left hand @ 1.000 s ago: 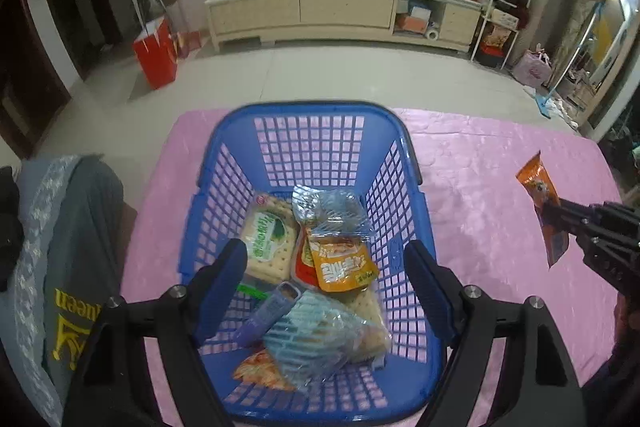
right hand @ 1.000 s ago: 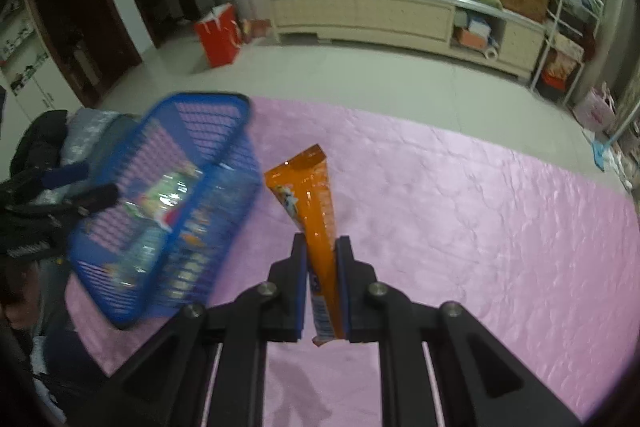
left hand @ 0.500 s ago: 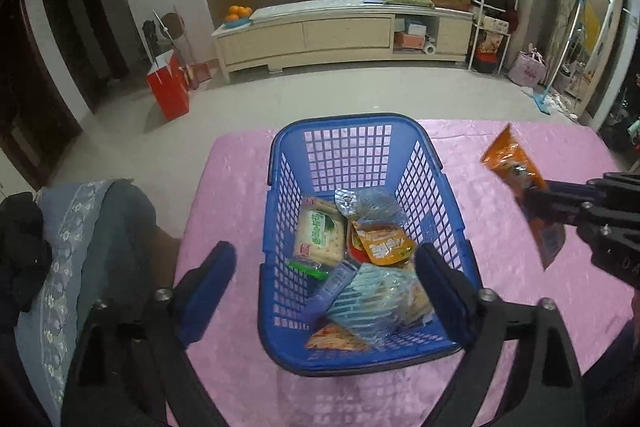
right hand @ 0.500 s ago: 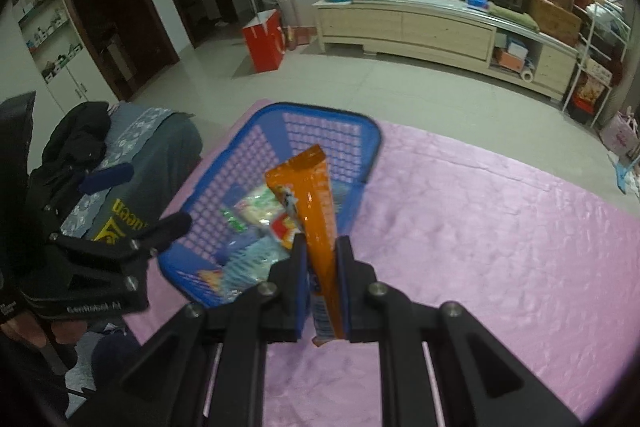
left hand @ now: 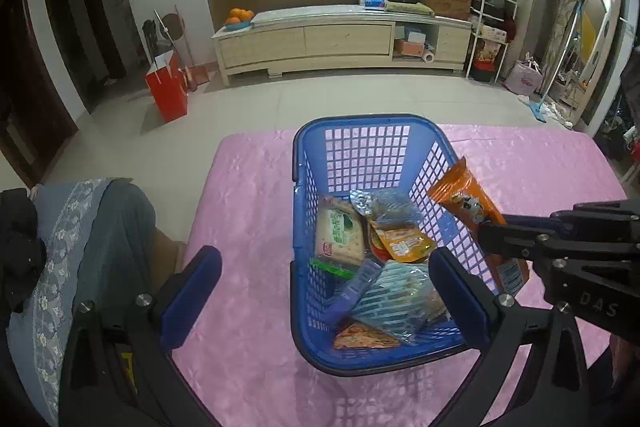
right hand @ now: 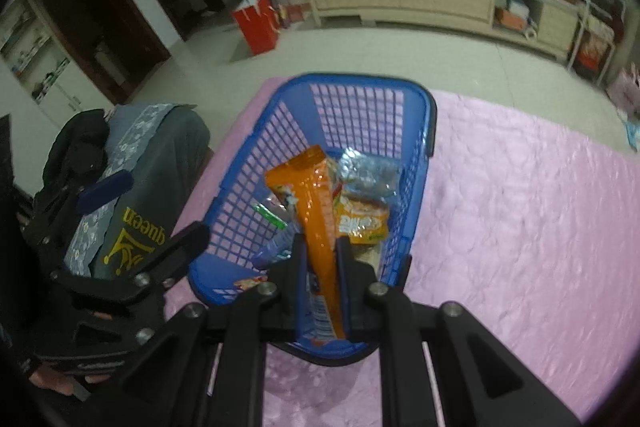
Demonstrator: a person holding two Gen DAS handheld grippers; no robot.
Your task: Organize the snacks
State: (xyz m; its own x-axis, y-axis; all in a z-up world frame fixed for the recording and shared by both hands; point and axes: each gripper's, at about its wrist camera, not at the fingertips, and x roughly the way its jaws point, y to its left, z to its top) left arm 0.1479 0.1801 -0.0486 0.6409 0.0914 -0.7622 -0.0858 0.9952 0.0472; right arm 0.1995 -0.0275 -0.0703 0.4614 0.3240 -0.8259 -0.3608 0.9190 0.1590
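Left gripper [left hand: 324, 285]: black frame, angular struts, silver screw heads at joints, blue pads [left hand: 192, 295] on fingers. Right gripper [right hand: 320, 259]: same black frame, silver screws, dark blue-edged fingers; white "DAS" lettering on its body, seen beside basket [left hand: 304, 343] in left wrist view.

Glossy plastic basket [left hand: 362, 147]; shiny pink cloth [left hand: 248, 195].

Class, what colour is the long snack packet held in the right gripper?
Orange, the long snack packet shows best in the right wrist view, clamped in the right gripper.
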